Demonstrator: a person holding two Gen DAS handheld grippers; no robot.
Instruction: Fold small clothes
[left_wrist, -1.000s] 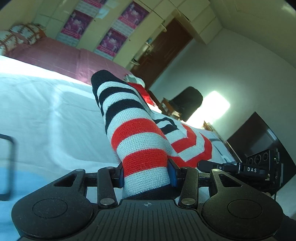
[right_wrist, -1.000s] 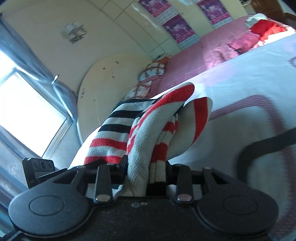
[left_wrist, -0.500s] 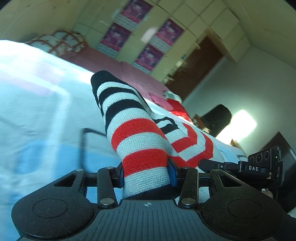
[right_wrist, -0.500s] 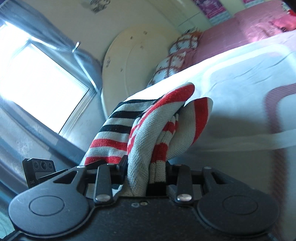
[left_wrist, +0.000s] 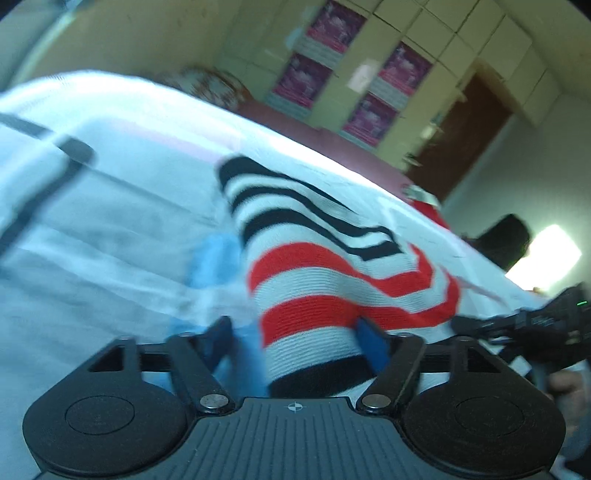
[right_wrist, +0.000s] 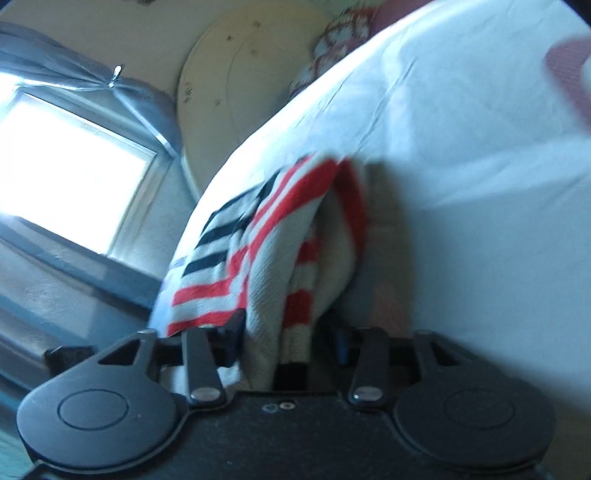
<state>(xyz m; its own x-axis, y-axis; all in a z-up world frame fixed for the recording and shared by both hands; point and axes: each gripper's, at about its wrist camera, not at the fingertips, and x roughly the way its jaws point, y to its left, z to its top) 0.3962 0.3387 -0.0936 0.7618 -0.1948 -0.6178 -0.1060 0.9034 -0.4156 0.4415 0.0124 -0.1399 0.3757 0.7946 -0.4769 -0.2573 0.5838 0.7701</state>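
Note:
A small knitted garment (left_wrist: 314, 280) with red, black and pale grey stripes lies on a white bedsheet (left_wrist: 110, 229). Its end sits between the pads of my left gripper (left_wrist: 295, 343), which stands open with a clear gap on the left side. In the right wrist view the same striped garment (right_wrist: 280, 251) bunches between the pads of my right gripper (right_wrist: 288, 339), which is also open; the cloth rests loose on the sheet (right_wrist: 461, 166). The right gripper shows at the right edge of the left wrist view (left_wrist: 546, 325).
A dark strap (left_wrist: 48, 173) lies on the sheet to the left. Pillows (right_wrist: 332, 48) and a round headboard (right_wrist: 243, 70) are at the bed's head. A window (right_wrist: 70, 170) is to the left. Wardrobes with posters (left_wrist: 354, 74) and a door (left_wrist: 461, 133) stand beyond the bed.
Both grippers have opened and let go of the striped garment. Both have dropped toward the sheet, and the garment now lies lower and flatter on the bed.

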